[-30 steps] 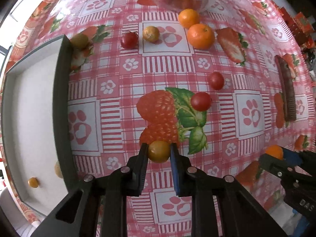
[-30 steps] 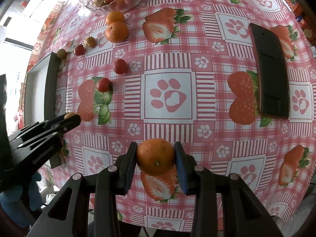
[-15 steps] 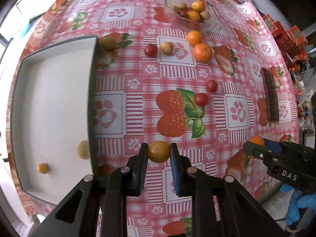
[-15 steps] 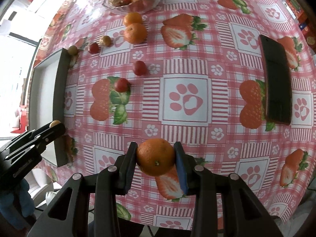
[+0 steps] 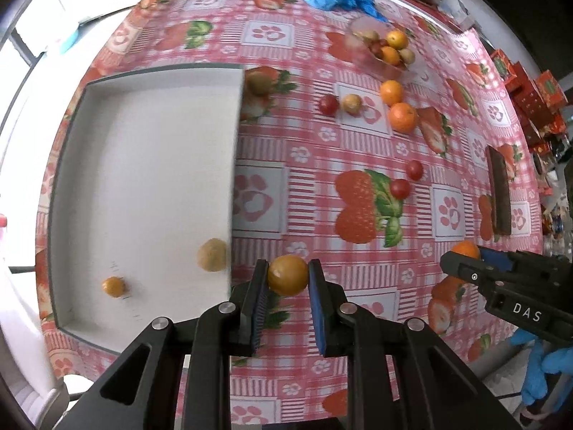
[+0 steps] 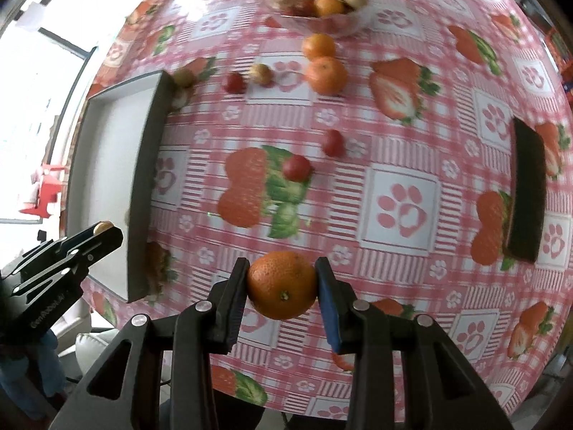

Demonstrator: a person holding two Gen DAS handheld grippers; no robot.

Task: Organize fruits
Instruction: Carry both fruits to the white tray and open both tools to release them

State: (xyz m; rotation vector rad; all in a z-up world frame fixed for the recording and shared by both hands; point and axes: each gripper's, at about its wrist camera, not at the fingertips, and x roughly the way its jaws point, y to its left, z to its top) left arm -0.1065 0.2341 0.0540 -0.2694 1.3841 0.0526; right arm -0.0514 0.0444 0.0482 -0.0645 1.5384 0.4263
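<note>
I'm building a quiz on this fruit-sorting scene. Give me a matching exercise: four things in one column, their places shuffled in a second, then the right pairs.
Things:
1. orange
2. small yellow-orange fruit
3. pale round fruit
4. dark flat bar

Places:
A. inside the white tray
B. in the left gripper
C. in the right gripper
D. flat on the tablecloth

Pairs: 1-C, 2-B, 3-A, 4-D

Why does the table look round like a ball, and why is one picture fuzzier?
Both wrist views use fisheye lenses, so the flat tablecloth bulges. The right wrist view is smeared with motion blur: the bowl and tomatoes look soft, though the held orange stays sharp. In the left wrist view the white tray glares bright.
</note>
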